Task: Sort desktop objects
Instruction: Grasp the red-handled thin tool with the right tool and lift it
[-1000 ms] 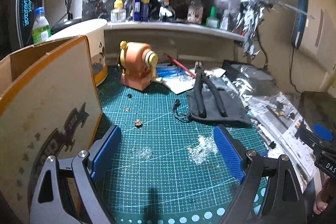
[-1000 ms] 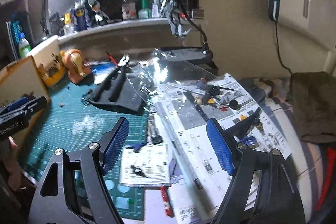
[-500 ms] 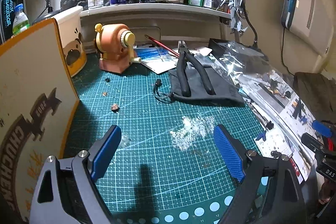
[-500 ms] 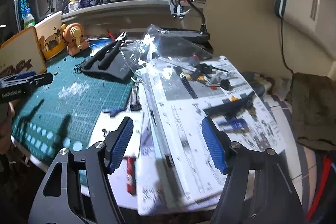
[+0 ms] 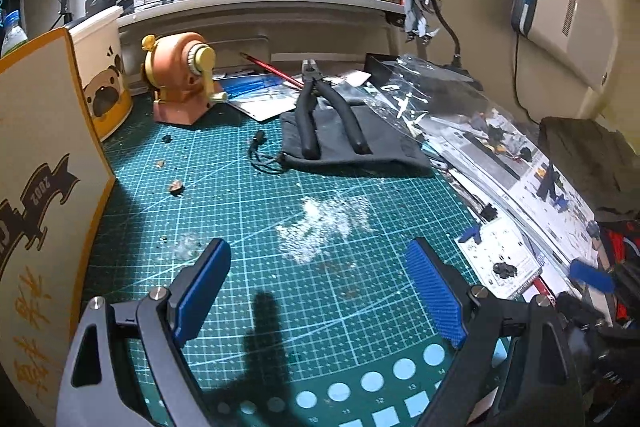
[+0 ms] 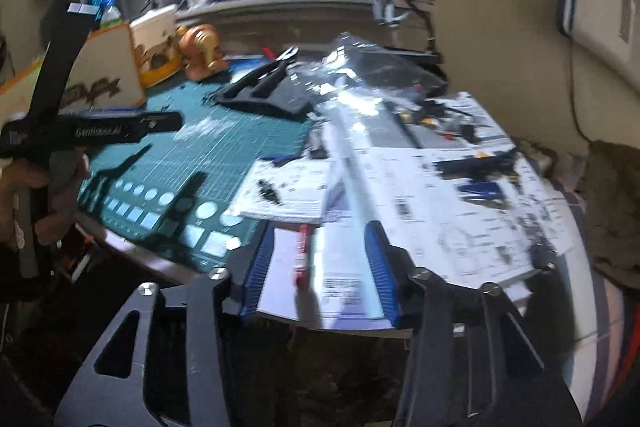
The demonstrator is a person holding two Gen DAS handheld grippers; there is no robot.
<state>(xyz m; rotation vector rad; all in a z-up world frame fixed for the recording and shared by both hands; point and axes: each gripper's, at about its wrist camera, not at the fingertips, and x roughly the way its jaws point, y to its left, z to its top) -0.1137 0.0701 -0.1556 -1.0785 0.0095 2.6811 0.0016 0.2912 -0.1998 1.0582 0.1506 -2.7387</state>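
Blur hides whether right tongs (image 6: pixel 320 267), closing, touch the papers (image 6: pixel 344 267).

Green gridded mat (image 5: pixel 248 211); orange sharpener (image 5: pixel 182 79) with yellow crank; black-handled pliers (image 5: pixel 320 115) on grey pouch (image 5: pixel 384 147); blue ribbed gripper pads (image 5: pixel 438 293).

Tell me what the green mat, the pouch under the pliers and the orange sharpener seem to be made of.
Green mat: looks like matte rubbery vinyl, a cutting mat, going by its printed white grid and scuffed patch.
Pouch: soft dark grey cloth, judging by its limp folds and drawstring.
Orange sharpener: probably moulded plastic, smooth with a slight sheen, and a yellow crank.
Pliers: handles seem sleeved in matte black rubber.
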